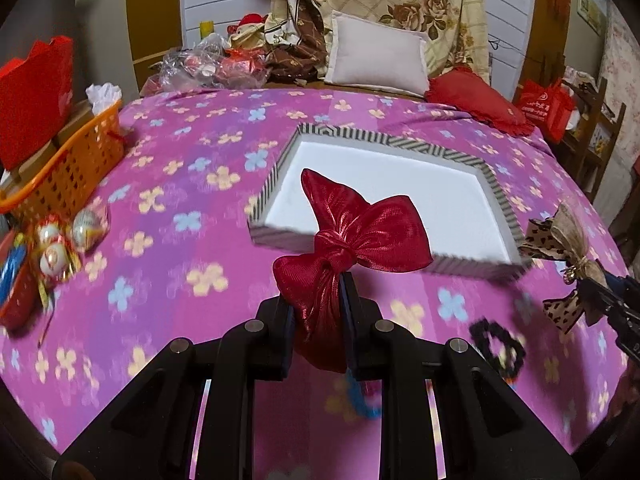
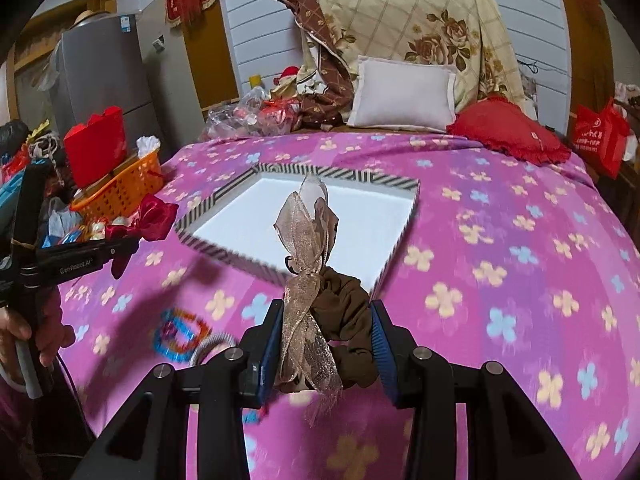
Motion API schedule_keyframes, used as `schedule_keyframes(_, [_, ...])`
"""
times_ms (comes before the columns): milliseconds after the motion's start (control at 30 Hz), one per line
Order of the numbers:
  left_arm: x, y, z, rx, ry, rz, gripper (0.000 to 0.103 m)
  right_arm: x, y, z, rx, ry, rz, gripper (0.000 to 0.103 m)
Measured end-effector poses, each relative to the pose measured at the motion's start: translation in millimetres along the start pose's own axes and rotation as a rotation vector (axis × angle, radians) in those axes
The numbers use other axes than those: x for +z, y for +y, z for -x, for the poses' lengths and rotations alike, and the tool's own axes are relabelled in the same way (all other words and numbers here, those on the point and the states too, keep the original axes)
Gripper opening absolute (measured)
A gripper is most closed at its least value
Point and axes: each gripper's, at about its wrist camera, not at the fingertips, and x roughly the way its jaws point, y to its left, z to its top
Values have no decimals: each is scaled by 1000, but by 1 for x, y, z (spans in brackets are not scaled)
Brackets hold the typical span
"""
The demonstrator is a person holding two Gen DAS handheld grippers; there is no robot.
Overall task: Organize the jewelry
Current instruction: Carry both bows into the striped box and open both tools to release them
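My left gripper (image 1: 318, 312) is shut on a shiny red ribbon bow (image 1: 360, 232) and holds it above the bed, just before the near edge of a striped tray with a white floor (image 1: 276, 168). My right gripper (image 2: 326, 328) is shut on a brown scrunchie with a sheer tan bow (image 2: 308, 248), also held above the bed in front of the tray (image 2: 216, 200). The left gripper with its red bow (image 2: 154, 216) shows at the left of the right wrist view. The right gripper's bow (image 1: 568, 240) shows at the right edge of the left wrist view.
A black scrunchie (image 1: 498, 346) and colourful bracelets (image 2: 180, 334) lie on the pink flowered bedspread (image 2: 500, 260) near me. An orange basket (image 1: 68, 164) and a red bag (image 1: 36, 92) stand left of the bed. Pillows (image 2: 404, 96) and a red cushion (image 2: 508, 128) lie at the head.
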Motion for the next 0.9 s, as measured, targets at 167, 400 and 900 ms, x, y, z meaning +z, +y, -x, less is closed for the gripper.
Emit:
schedule_keyframes(167, [27,7,-30,25,15,10,19,29,-10,-30,7,4,-22,40])
schedule_keyframes(400, [52,11,-79,62,62,2,19,55,-18,-89,-3,44,-21,40])
schedule_keyframes(900, [52,9,-138,94,191,-10,19,44,-33,-135,-23,135,20,40])
